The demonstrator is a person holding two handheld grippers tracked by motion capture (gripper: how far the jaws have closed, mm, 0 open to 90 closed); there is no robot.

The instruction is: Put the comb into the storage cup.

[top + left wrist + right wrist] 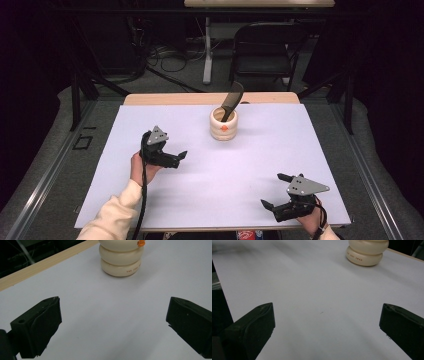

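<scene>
A cream ribbed pot point(223, 126) with a small orange mark point(225, 127) stands at the far middle of the white mat. A dark flat utensil point(232, 100) leans out of it. My left gripper point(180, 159) hovers at the left of the mat, open and holding nothing, with its jaws turned towards the pot. In the left gripper view the pot point(121, 260) lies ahead beyond the open gripper point(113, 307). My right gripper point(272, 190) stands open and holding nothing near the front right. The right gripper view has the pot point(365, 252) far ahead of the open gripper point(327, 310).
The white mat point(250, 165) covers a wooden table whose far edge point(165, 99) shows as a pale strip. Behind the table stand a dark folding chair point(265, 50), a table leg point(207, 50) and cables on the floor.
</scene>
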